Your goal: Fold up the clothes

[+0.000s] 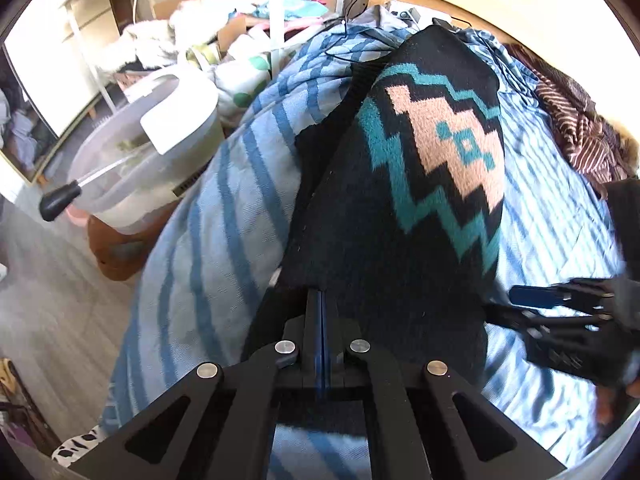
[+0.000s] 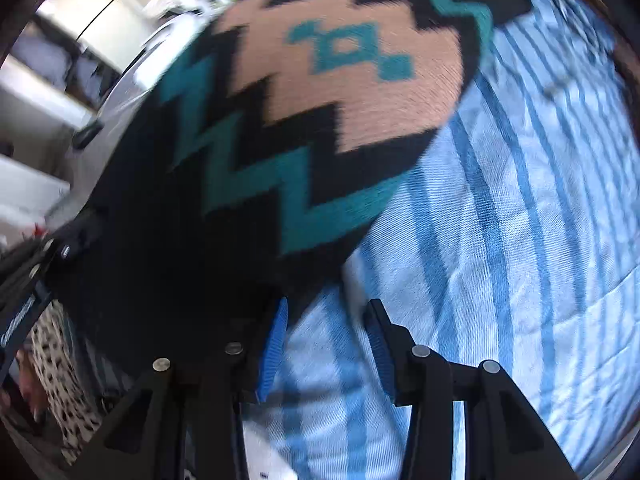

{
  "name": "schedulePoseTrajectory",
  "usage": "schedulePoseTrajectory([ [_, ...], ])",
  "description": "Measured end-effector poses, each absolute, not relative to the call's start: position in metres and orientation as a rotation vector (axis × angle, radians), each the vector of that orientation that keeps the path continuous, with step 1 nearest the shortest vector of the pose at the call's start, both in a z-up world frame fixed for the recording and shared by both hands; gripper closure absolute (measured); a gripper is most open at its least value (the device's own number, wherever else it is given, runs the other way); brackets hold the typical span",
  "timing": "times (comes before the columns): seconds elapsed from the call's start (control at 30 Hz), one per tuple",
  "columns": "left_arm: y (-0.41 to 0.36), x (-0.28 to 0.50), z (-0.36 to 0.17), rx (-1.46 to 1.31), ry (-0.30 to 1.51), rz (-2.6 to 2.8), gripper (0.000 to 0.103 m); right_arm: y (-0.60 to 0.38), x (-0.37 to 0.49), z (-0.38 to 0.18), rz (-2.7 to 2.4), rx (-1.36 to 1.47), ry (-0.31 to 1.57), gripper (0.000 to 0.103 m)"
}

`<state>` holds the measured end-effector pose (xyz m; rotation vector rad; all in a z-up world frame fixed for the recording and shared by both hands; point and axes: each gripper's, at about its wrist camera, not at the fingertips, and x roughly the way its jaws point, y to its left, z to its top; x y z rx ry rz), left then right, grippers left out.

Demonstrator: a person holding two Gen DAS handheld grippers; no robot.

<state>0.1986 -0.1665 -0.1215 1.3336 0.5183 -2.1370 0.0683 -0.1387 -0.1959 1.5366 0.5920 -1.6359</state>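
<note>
Left gripper: jaws clenched on the near hem of the black patterned sweater. Right gripper: released, nothing between its fingers, just beside the sweater's right edge. Sweater: flat on the blue striped bedspread, long axis running away from both grippers. Plastic tub: left of the sweater, off the bed.

black sweater with teal zigzags and a peach patch; light-blue bedspread with darker blue stripes
</note>
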Motion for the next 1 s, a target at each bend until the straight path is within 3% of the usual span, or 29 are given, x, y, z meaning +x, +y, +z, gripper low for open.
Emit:
schedulePoseTrajectory([
  [0.1, -0.159, 0.208, -0.116, 1.27, 0.47, -2.184, 0.1, -0.132, 0.086, -0.178, -1.504, 1.562, 0.463, 0.054],
  [0.37, -0.161, 0.226, -0.13, 1.227, 0.578, -2.233, 0.1, -0.124, 0.123, -0.193, -1.468, 1.621, 0.548, 0.055],
  [0.6, -0.139, 0.22, -0.129, 1.239, 0.426, -2.258, 0.1, -0.106, 0.135, -0.182, -1.5, 1.622, 0.553, 0.051],
  [0.73, -0.132, 0.222, -0.124, 1.226, 0.463, -2.336, 0.1, -0.096, 0.135, -0.179, -1.524, 1.636, 0.536, 0.04],
  [1.0, -0.108, 0.205, -0.123, 1.399, 0.44, -2.454, 0.1, -0.072, 0.131, -0.167, -1.533, 1.68, 0.415, 0.039],
])
